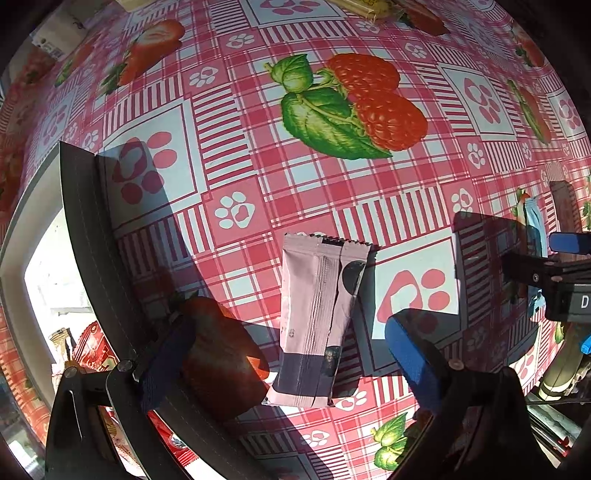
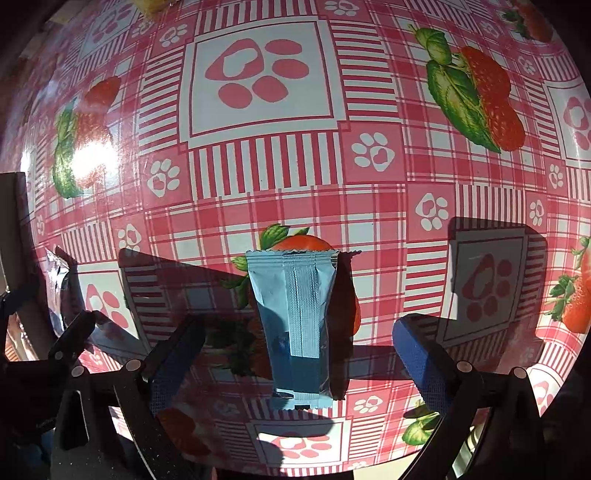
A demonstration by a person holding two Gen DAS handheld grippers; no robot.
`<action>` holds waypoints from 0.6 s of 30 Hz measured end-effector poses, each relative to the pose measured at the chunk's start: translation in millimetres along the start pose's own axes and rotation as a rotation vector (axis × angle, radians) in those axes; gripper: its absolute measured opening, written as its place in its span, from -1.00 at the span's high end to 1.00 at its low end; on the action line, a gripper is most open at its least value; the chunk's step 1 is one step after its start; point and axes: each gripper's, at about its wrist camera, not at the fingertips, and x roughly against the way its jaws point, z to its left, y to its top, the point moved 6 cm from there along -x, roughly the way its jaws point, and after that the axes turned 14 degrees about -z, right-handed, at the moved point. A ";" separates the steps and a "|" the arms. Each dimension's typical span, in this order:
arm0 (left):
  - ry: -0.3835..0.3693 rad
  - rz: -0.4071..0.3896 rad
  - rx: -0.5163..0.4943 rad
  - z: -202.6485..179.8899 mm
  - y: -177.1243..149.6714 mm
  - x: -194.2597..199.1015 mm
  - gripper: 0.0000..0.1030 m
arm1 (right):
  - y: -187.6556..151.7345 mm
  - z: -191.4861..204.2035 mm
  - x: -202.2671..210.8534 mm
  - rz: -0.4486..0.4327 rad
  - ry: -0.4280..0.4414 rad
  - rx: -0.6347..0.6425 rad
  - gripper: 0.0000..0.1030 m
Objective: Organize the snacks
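1. Hanging straight down over the table, the left gripper (image 1: 284, 363) has its blue pads wide apart, with the pink snack bar (image 1: 317, 325) lying flat between them and touched by neither pad.
2. That bar's long axis runs away from the camera, roughly parallel to the pads, so closing across its narrow width looks like the natural grasp.
3. The right gripper (image 2: 299, 363) is in the same downward pose, jaws wide, with the light blue snack bar (image 2: 299, 325) centred between its pads (image 2: 421, 365) seam side up, also lying lengthwise away from the camera and untouched.
4. Each hand is nearest its own bar; the two bars lie well apart on the strawberry-print tablecloth (image 1: 332, 184).
5. A dark-rimmed tray (image 1: 92, 240) sits beside the left gripper on its outer side, with red snack packets (image 1: 92, 350) inside; it is probably the destination.
6. Farther off, yellow packaging (image 1: 369, 7) shows at the table's far edge, too cropped to identify.
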 end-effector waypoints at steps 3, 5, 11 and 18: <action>-0.006 -0.015 -0.023 -8.4 1.3 5.7 -0.75 | -1.3 3.7 9.3 -0.029 0.000 0.025 -0.34; -0.013 -0.031 -0.043 -15.5 2.7 10.8 -0.41 | -1.1 6.6 16.1 -0.055 0.008 0.044 0.24; -0.067 -0.037 -0.036 -26.2 7.5 20.6 0.50 | -4.5 9.7 21.3 -0.048 0.153 -0.055 0.52; -0.100 -0.093 0.016 -17.8 14.1 46.8 0.49 | -2.4 24.5 39.6 -0.075 0.215 -0.043 0.52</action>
